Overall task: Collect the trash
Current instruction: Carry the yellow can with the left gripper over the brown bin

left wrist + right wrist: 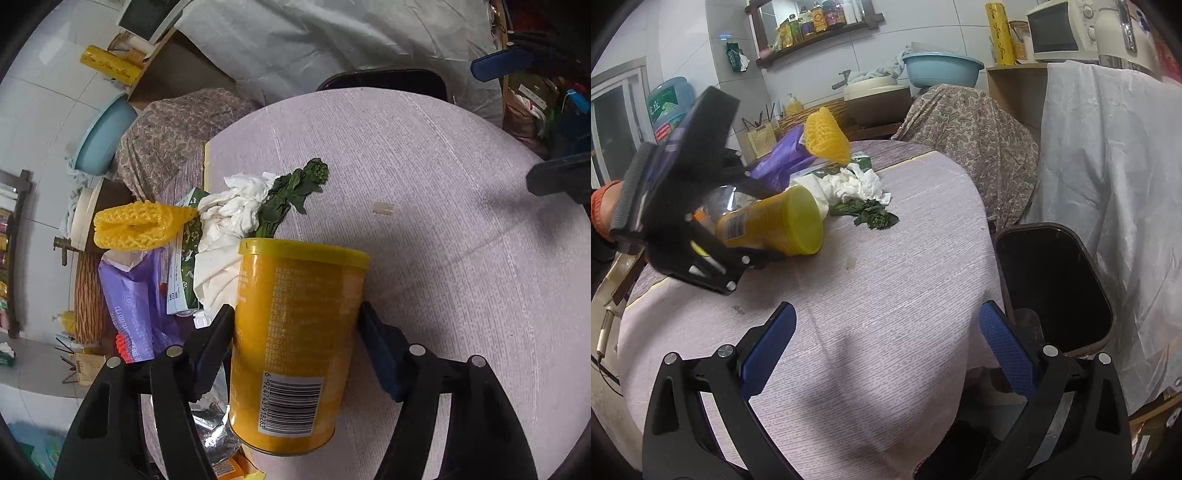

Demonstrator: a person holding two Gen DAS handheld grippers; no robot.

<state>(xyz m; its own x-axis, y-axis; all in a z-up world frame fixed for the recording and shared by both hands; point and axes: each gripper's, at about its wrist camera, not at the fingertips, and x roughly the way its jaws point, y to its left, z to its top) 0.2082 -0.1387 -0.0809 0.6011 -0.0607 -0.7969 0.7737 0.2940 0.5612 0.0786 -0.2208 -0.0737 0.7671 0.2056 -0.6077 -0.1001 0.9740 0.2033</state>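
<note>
The left gripper (295, 317) has its jaws clamped on the yellow can (295, 332), which lies on its side on the table (443, 221), near the edge where the clutter is piled. The right gripper (886, 347) is spread wide with nothing in it, hovering over the near edge beside the bin (1052, 288).

Progress looks early to me — the bin sits just off the table's edge and I can't see anything inside, it's too dark. Still left on the table: crumpled tissues (236, 206), a wilted green stalk (291, 192), a yellow foam net (136, 225) and a purple bag (136, 295) — all bunched toward the far side.
</note>
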